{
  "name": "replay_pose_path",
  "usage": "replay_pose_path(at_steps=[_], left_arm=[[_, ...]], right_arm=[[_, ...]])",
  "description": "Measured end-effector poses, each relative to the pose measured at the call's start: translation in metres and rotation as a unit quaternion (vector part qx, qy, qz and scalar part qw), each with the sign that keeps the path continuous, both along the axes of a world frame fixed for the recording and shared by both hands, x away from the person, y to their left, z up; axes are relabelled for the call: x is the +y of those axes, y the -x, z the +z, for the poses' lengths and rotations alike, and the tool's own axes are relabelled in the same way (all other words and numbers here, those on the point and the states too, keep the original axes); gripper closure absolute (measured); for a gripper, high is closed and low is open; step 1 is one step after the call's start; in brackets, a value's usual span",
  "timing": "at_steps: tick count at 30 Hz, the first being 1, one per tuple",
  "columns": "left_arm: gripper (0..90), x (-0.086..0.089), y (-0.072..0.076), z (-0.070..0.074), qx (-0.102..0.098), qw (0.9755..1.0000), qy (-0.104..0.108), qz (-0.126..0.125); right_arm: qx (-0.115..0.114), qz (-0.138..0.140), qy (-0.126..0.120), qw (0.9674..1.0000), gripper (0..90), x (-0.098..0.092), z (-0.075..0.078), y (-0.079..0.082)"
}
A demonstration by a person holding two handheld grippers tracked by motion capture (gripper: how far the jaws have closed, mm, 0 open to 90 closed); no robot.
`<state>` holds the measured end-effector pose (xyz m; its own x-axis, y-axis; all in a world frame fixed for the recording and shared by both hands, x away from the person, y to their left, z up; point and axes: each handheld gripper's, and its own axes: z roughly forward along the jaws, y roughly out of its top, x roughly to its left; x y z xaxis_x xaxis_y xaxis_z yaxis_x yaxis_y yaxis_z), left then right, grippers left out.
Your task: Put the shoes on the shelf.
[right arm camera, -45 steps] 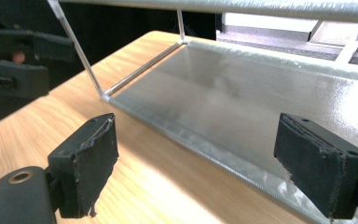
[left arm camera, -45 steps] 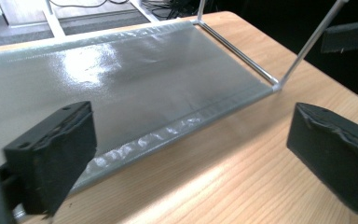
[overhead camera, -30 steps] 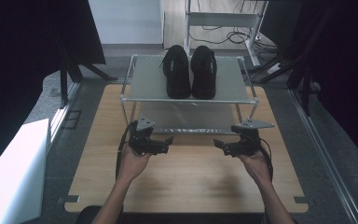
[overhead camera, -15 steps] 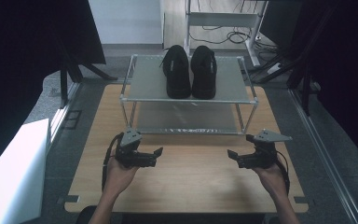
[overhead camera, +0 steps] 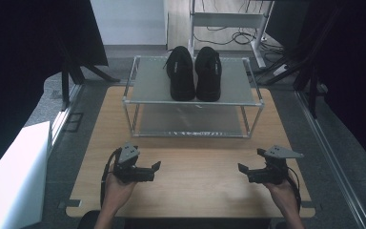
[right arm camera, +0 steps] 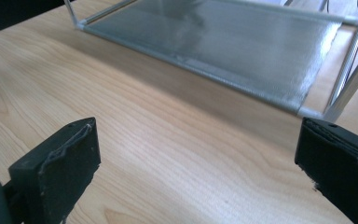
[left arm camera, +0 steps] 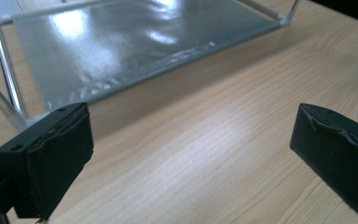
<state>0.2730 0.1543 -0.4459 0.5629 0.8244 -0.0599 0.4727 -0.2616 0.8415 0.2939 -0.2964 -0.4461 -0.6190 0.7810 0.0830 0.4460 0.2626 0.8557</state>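
Two black shoes (overhead camera: 194, 72) stand side by side on the top shelf of a low metal rack (overhead camera: 147, 85) at the back of the wooden table. My left gripper (overhead camera: 155, 168) hovers low over the table's front left, open, with nothing between its jaws. My right gripper (overhead camera: 242, 170) hovers at the front right, also open and empty. In the left gripper view the rack's lower shelf (left arm camera: 121, 42) lies ahead beyond bare wood. In the right gripper view that lower shelf (right arm camera: 233, 42) also lies ahead, with a rack leg at the right.
The wooden table (overhead camera: 190, 191) spans the middle, with bare wood between the two grippers. A white box (overhead camera: 14, 176) stands off the table's left edge. Dark stands and cables sit on the floor behind the rack.
Both grippers have drawn back from the rack toward the table's front edge and spread farther apart. The shoes and rack have not moved.
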Motion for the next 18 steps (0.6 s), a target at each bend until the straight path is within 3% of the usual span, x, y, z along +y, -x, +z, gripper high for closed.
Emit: replay_pose_path(at_steps=[11, 18], left_arm=[[0.0, -0.001, 0.006, -0.035, 0.035, 0.9990, -0.026, -0.001], [0.0, -0.013, 0.005, -0.053, 0.064, 0.9954, -0.070, -0.014]], right_arm=[[0.027, 0.002, 0.035, 0.9990, 0.5, 0.007, -0.034, 0.006], [0.044, 0.018, 0.067, 0.9966, 0.6, 0.015, -0.052, 0.006]])
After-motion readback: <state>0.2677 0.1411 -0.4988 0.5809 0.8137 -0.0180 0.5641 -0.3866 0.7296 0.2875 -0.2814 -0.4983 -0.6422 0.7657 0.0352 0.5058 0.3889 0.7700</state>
